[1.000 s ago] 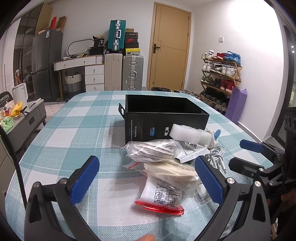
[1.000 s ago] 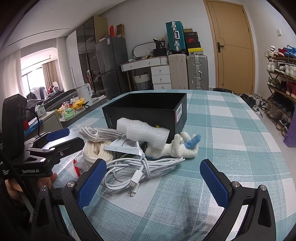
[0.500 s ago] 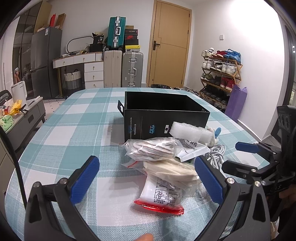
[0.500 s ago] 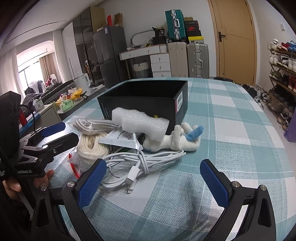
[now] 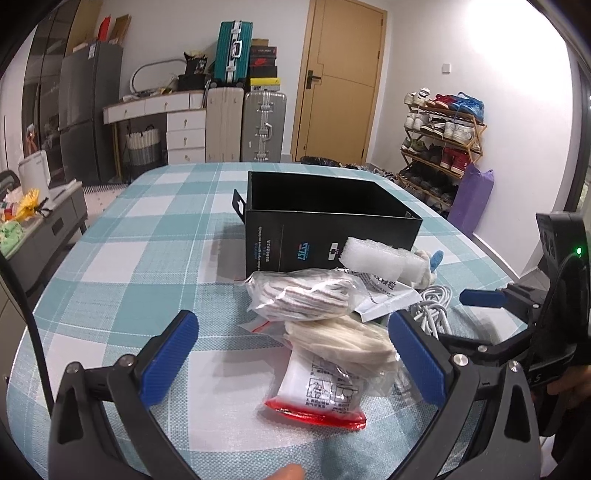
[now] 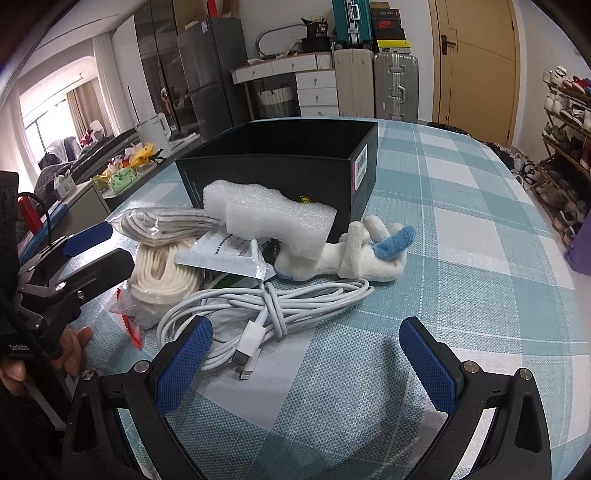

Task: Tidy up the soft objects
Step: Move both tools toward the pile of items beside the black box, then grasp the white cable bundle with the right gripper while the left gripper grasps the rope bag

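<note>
Bagged cloths (image 5: 332, 325) lie ahead between the left gripper's (image 5: 293, 347) spread fingers; right gripper (image 6: 303, 354) likewise released, empty.

Little printed text is legible. The black box (image 5: 325, 236) carries a blue logo and a vertical line of small blue print on its front, too small to read. A white leaflet (image 5: 384, 295) and a red-edged packet (image 5: 321, 391) bear printing and line drawings, unreadable. A black container (image 6: 320, 31) on the far desk shows "38".
</note>
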Tool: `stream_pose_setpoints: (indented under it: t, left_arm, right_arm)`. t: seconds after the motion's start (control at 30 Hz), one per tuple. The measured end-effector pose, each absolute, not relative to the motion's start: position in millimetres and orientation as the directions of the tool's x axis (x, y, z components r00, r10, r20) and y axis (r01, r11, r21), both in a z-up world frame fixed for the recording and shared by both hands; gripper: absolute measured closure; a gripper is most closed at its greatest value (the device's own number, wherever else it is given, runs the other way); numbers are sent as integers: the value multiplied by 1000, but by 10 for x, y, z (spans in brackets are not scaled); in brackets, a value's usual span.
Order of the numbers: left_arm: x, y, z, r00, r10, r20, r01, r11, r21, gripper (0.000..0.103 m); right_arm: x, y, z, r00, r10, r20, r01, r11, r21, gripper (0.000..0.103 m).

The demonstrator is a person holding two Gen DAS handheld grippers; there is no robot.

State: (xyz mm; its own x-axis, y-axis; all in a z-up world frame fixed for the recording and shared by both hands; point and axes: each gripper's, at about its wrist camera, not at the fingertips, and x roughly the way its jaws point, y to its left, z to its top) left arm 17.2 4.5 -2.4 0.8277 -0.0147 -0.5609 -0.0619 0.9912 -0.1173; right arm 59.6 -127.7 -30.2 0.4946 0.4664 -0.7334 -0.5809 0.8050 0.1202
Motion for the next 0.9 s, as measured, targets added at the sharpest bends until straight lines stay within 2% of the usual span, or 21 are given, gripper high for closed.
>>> stream_pose_setpoints:
  t: [0.23,0.33,0.5,0.7,0.73,0.8,0.9]
  left_arm:
    - [330,55,3,805,2,-593,-73,993,-96,0]
    - [410,50,2,787,-24,-617,-71,989,-129,0]
    - [519,11,-9,776,13,-630,-80,994,-77,0]
    - [577,59,-26,764,-15,-645,-71,992,-106,1]
    - [578,62,-22,764,-13,-645,-70,992,-102,3]
    - [574,63,-27,763,-28,-646,-52,993,-105,10]
    - [577,53,-39,756,-48,-653,-34,993,-112,24]
  right_arm:
    - [684,-1219,-341,468,438,-767,-581,807,106,0]
    - [692,-1195,-340,473,423,-773,-582,809,86,0]
    - [728,-1189,-350,474,414,-777,-573,815,85,0]
    - [734,-1150,-388,467,423,-777,-569,816,102,1]
    - [731,-1141,-385,466,427,-775,-572,814,104,3]
    - [718,-1132,-370,474,435,-765,-580,808,100,16]
    - [686,-1117,-359,471,450,-758,-593,798,105,24]
